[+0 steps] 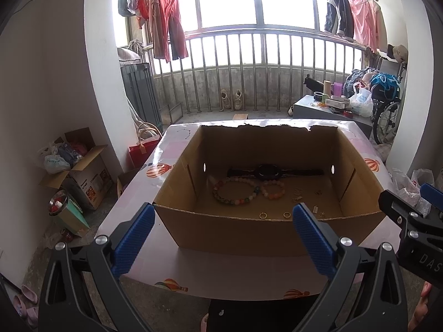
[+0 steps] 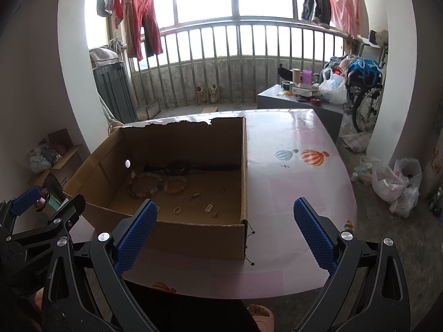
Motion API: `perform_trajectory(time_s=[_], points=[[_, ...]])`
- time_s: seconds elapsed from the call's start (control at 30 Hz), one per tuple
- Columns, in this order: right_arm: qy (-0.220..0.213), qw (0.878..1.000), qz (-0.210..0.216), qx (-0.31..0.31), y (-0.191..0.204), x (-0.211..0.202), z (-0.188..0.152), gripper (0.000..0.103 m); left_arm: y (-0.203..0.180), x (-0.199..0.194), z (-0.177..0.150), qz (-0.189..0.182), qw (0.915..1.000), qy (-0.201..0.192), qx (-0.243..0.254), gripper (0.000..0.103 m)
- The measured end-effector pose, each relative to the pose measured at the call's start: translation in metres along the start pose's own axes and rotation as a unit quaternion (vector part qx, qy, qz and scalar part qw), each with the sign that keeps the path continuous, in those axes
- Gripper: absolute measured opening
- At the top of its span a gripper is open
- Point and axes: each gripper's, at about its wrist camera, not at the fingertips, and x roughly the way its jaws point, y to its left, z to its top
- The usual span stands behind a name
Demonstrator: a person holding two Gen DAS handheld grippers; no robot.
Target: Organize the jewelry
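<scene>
Hovering near the cardboard box (image 1: 265, 232), both grippers — left gripper (image 1: 223, 238), right gripper (image 2: 224, 232) — gaped wide, empty; bracelets (image 1: 246, 191), watch (image 1: 267, 172) and rings (image 1: 274, 215) already lay inside, apparently sorted.

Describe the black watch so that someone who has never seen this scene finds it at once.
Look inside the open cardboard box on the pink table. Along the foot of its far wall lies the watch, strap stretched flat. It is the only black piece; the bead bracelets in front of it are pale and coloured.
</scene>
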Motion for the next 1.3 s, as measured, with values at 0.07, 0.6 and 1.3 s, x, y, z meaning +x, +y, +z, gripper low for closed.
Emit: perform_trajectory(time_s=[0.07,0.6,1.3], points=[[0.0,1.0,0.0,0.001,0.001,0.001,0.0,0.095,0.001,0.0,0.001,0.001,1.0,0.0,-0.001,0.098],[-0.001,1.0,0.005,-0.006,0.004,0.002,-0.001,0.095,0.002,0.001,0.001,-0.003,1.0,0.001,0.005,0.098],[-0.011,0.999,-0.028,-0.026,0.011,0.001,-0.001,0.095,0.004,0.0,0.004,-0.008,1.0,0.002,0.002,0.098]])
